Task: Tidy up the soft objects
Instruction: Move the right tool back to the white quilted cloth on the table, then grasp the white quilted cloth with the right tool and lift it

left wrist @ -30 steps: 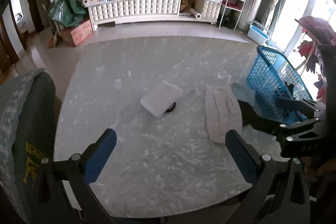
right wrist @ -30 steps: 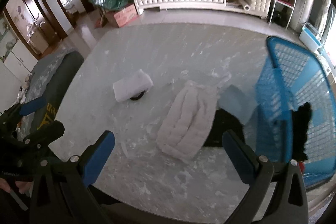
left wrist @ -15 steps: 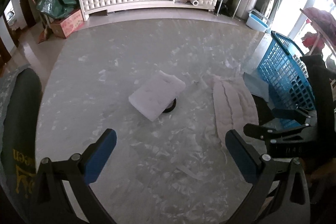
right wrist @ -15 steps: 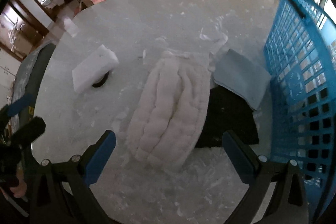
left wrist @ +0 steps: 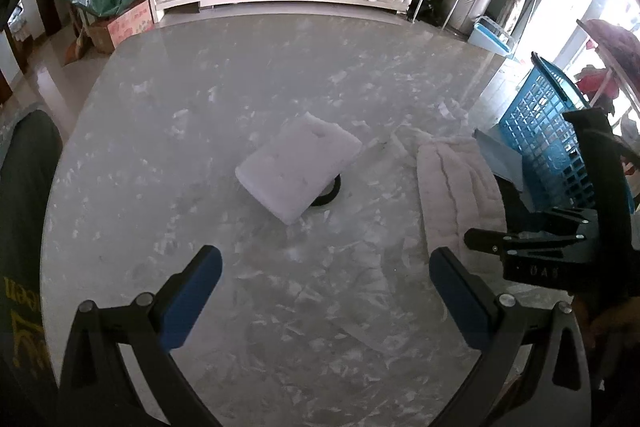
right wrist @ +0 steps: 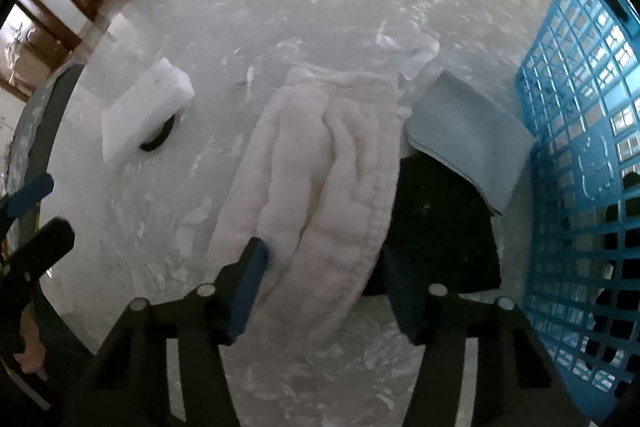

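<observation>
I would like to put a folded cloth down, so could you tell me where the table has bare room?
Free: the table beyond and left of the white foam block. Crowded: the basket side, with fluffy white cloth, grey-blue cloth and black cloth against the blue basket.

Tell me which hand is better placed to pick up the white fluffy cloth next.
Right. The right gripper straddles the near end of the white fluffy cloth, its jaws just closing with the cloth bunched between them. The left gripper hangs open over bare table, to the side of the cloth.
</observation>
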Tool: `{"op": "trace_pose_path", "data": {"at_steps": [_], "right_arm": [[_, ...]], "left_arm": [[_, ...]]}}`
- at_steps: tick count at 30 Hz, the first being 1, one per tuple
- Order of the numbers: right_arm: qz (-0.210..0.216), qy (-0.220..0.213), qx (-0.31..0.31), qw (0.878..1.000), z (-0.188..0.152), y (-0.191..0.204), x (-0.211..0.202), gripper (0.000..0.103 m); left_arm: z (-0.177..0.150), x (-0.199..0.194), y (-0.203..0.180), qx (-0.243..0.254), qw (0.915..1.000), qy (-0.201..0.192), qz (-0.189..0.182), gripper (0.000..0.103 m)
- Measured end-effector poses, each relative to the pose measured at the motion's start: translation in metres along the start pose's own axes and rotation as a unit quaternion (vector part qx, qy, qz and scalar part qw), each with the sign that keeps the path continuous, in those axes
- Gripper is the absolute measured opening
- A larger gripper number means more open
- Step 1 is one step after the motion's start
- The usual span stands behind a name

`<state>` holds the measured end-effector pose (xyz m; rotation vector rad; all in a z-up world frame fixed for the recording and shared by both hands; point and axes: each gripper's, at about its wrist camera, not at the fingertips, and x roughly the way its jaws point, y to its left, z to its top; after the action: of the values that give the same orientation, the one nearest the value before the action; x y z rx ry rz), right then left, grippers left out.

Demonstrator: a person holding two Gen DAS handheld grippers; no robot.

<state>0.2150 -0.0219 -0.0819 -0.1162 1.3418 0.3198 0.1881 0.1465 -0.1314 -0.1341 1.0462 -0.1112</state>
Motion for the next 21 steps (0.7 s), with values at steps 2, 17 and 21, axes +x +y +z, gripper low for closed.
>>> {"op": "trace_pose_path", "data": {"at_steps": [2, 17, 21], "right_arm": [[0.0, -0.004, -0.006, 1.0, 0.0, 0.005, 0.001, 0.042], [-0.014, -0.009, -0.03, 0.999, -0.01, 0.031, 0.004, 0.023], [-0.002, -0.022, -0.029, 0.999, -0.008, 0.017, -0.003, 0.011]], "left_arm": [[-0.001, 0.001, 0.002, -0.003, 1.0, 0.003, 0.0, 0.103], [-0.003, -0.003, 0.004, -0.005, 0.9999, 0.0, -0.012, 0.103], [-0.003, -0.002, 0.006, -0.012, 0.9998, 0.002, -0.014, 0.103]]}}
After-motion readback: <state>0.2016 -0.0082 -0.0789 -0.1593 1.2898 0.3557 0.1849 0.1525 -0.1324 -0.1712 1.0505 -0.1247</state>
